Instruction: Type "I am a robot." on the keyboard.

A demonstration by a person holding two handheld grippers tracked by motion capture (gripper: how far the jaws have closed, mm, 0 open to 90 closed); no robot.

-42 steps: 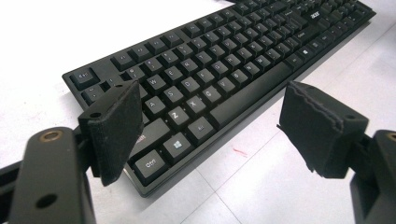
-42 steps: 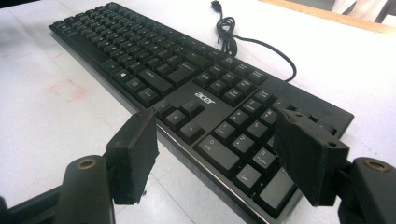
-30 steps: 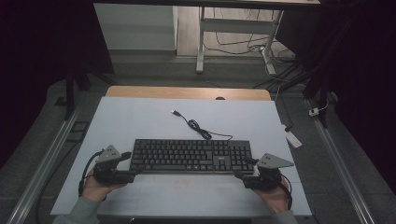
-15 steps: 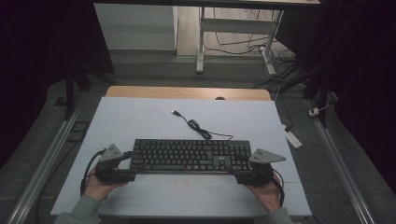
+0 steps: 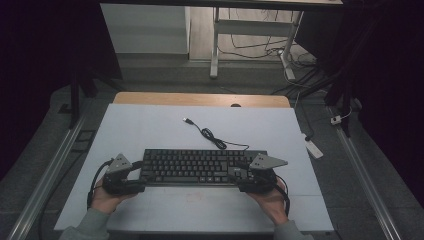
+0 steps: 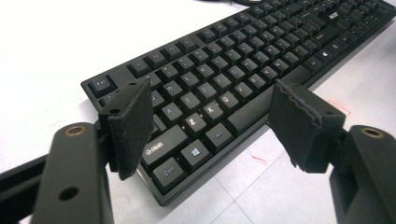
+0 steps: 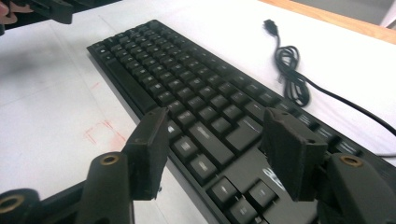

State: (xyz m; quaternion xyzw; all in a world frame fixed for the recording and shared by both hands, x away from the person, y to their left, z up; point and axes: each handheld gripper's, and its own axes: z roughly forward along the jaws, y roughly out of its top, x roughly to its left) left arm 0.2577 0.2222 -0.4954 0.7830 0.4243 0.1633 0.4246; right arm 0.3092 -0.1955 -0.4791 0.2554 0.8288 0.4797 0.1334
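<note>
A black keyboard (image 5: 200, 166) lies flat across the near middle of the white table (image 5: 150, 125). Its black cable (image 5: 212, 136) coils behind it and ends in a loose USB plug (image 5: 187, 120). My left gripper (image 5: 138, 181) is at the keyboard's left end, open; in the left gripper view the keyboard (image 6: 233, 70) has its front left corner between the spread jaws of that gripper (image 6: 215, 123). My right gripper (image 5: 246, 182) is open over the right end. The right gripper view shows that gripper (image 7: 217, 140) straddling the keyboard (image 7: 187, 93) at its front edge, with the cable (image 7: 289, 70) beyond.
A small white block (image 5: 314, 148) rests at the table's right edge. A wooden strip (image 5: 200, 99) borders the far edge. Faint red marks (image 7: 100, 133) are drawn on the table in front of the keyboard. Metal rails (image 5: 365, 180) run along the floor on both sides.
My right gripper has slid left, from beside the keyboard's right end to over it. The left gripper has edged slightly inward. The keyboard has stayed put.
</note>
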